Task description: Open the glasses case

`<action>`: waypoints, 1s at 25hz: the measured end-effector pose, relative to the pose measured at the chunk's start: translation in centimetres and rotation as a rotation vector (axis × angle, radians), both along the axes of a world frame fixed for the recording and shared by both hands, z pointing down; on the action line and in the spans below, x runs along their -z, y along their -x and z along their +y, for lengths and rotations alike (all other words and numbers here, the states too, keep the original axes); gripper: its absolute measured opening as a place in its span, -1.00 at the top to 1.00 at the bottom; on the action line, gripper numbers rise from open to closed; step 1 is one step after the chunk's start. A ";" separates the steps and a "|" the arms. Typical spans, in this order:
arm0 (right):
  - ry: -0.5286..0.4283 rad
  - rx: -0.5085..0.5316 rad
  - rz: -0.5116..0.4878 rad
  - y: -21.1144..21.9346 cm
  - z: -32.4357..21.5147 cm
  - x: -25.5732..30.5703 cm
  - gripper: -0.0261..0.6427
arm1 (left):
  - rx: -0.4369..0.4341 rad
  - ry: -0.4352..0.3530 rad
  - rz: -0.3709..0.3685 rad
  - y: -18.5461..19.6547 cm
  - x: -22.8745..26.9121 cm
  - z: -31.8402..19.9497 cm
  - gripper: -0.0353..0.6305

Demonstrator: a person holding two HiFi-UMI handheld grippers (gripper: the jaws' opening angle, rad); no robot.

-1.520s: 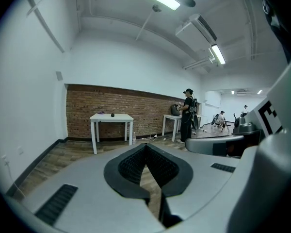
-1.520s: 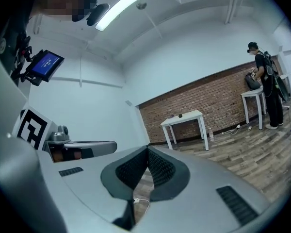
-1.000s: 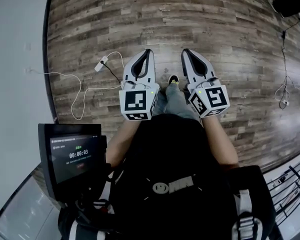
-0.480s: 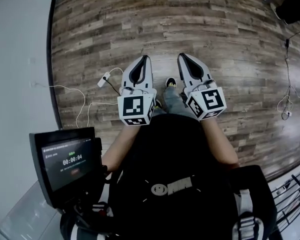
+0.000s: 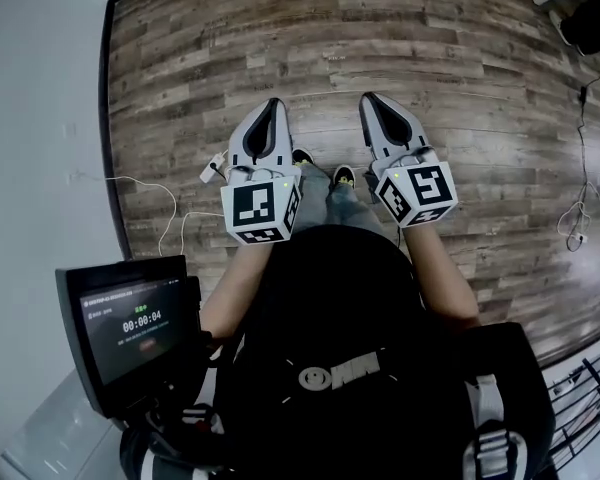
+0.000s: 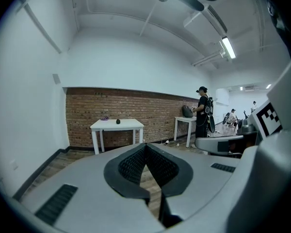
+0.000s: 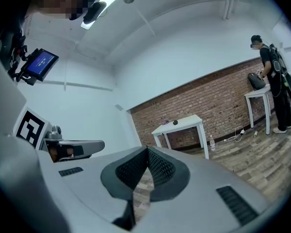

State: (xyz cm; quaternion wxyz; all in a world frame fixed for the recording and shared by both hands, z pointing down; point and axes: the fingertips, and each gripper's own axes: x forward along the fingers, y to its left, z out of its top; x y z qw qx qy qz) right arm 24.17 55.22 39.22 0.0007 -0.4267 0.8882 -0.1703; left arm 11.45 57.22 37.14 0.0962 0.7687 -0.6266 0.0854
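Note:
Both grippers are held side by side in front of the person's body, over a wooden floor. My left gripper [image 5: 273, 105] is shut with nothing between its jaws, and so is my right gripper [image 5: 369, 99]. Far ahead, a white table [image 6: 117, 125] stands against a brick wall. On it lie a small dark object [image 6: 118, 121] and a purple thing [image 6: 105, 118], both too small to identify. The right gripper view shows the same table [image 7: 180, 124] and dark object [image 7: 175, 122] beyond the shut right gripper [image 7: 147, 148]. No glasses case is recognisable at this distance.
A white cable with a plug strip [image 5: 212, 165] lies on the floor beside the left gripper. More cables [image 5: 580, 208] run at the right. A person [image 6: 202, 111] stands at a second white table [image 6: 185, 121]. A screen [image 5: 130, 323] is mounted at lower left.
The floor has slid under the person, who has walked forward. The plug strip now lies right beside the left gripper. Both grippers have stayed shut and side by side.

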 end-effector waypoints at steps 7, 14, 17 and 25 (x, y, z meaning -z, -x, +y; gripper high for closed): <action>-0.021 0.013 0.046 3.0 -4.1 0.0 0.91 | -0.013 0.002 0.004 2.2 -0.7 -4.6 0.89; -0.029 0.038 0.076 8.8 -10.8 0.3 0.91 | -0.062 -0.004 0.030 5.4 -0.9 -11.7 0.90; -0.040 0.045 0.100 11.3 -13.1 0.4 0.91 | -0.061 -0.007 0.035 7.9 -1.0 -14.0 0.90; -0.050 0.017 0.133 13.8 -18.4 0.8 0.91 | -0.053 -0.008 0.044 12.3 -0.9 -19.9 0.90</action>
